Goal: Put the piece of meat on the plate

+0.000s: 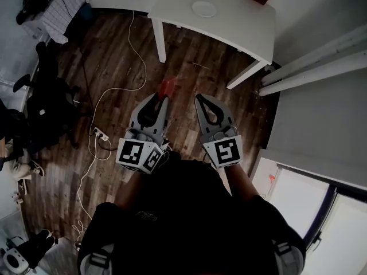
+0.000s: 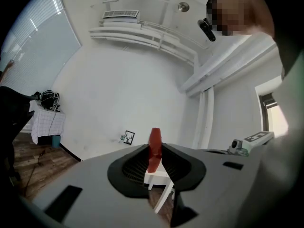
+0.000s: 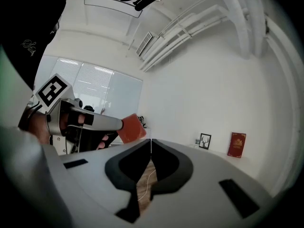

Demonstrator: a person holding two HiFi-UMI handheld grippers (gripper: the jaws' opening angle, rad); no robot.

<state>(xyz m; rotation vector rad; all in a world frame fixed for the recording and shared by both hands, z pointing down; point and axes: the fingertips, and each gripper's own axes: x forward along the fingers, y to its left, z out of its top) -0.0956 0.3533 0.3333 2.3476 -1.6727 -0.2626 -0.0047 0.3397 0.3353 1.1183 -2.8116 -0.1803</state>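
Left claw (image 1: pixel 163 98) grips the piece of meat (image 1: pixel 167 86) upright at its tips, w/ the plate (image 1: pixel 204 8) well ahead on the table (image 1: pixel 243 24), prob. slightly right; right claw (image 1: pixel 199 98) pinched closed, empty.

Left gripper (image 1: pixel 159 98) and right gripper (image 1: pixel 199 98): light grey plastic shells, blk linings inside, both tapering to narrow tips. Ribbed blk pads (image 2: pixel 136 168) in the left gripper view; smooth blk lining (image 3: pixel 164 167) in the right gripper view. Blk rectangular slots (image 3: pixel 237 194) cut into the grey housings. B/w square-marker cube (image 1: pixel 139 155) at rear of left unit, matching cube (image 1: pixel 225 152) on right. Blk top (image 1: pixel 189 211) worn, w/ small pale script (image 1: pixel 146 215) on front. Grey straps (image 1: pixel 96 260) w/ dark buckles at both shoulders.
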